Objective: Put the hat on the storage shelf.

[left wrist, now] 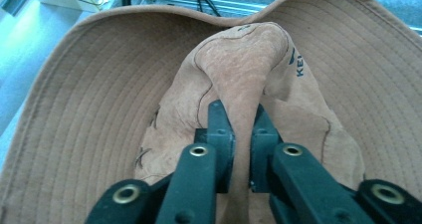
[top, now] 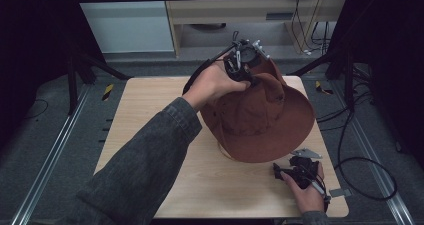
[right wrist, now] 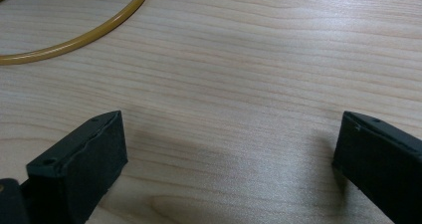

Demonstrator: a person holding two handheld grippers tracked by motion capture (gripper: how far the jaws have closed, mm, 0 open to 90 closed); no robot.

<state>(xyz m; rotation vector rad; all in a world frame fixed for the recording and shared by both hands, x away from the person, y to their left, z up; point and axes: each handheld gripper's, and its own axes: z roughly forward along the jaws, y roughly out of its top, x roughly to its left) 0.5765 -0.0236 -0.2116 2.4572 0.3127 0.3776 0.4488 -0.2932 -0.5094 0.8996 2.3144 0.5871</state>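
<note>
Near right corner of tabletop [top: 150, 150]: right gripper [top: 287, 171], fingers spread, empty | Right half toward far edge: brown hat [top: 260, 117], soft, light, collapsing | Left gripper [left wrist: 241, 149], fingers pinching a crown fold; judged safest hold there.

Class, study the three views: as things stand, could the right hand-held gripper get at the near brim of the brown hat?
Probably yes. The right hand-held gripper sits open on the table, just short of the hat; bare wood lies ahead of it. The left hand-held gripper pinches the crown on the far side, out of the way.
</note>
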